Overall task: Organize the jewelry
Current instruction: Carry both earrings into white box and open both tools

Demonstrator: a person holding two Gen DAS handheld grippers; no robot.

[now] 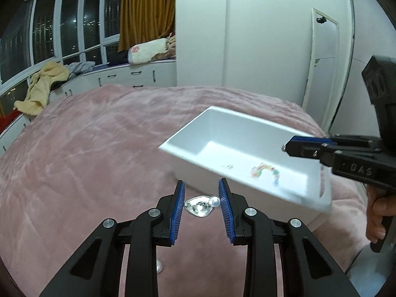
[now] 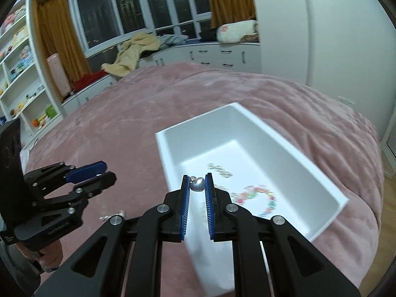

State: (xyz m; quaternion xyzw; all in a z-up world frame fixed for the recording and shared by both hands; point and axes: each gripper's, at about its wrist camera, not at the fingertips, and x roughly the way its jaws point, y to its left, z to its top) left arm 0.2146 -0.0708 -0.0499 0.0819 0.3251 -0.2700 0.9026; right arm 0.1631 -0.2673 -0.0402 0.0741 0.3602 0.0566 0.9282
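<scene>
A white open box (image 1: 188,153) (image 2: 321,173) sits on the pink bedspread. It holds a colourful bead bracelet (image 1: 266,170) (image 2: 262,195) and small silver pieces (image 2: 220,169). My right gripper (image 2: 197,185) is shut on a silver pearl-like earring (image 2: 198,184) over the box's near end; it also shows in the left wrist view (image 1: 287,147). My left gripper (image 1: 201,198) is open, its fingers on either side of a silver pearl ring (image 1: 201,205) lying on the bedspread. It also shows in the right wrist view (image 2: 99,172). Another small silver piece (image 1: 159,267) lies below.
The pink bedspread (image 1: 86,148) covers the whole bed. Low white drawers (image 1: 138,74) with a yellow blanket (image 1: 42,86) run under the windows. White wardrobes (image 1: 259,24) stand behind. Shelves (image 2: 22,61) fill the left in the right wrist view. More small jewelry (image 2: 112,215) lies by the left gripper.
</scene>
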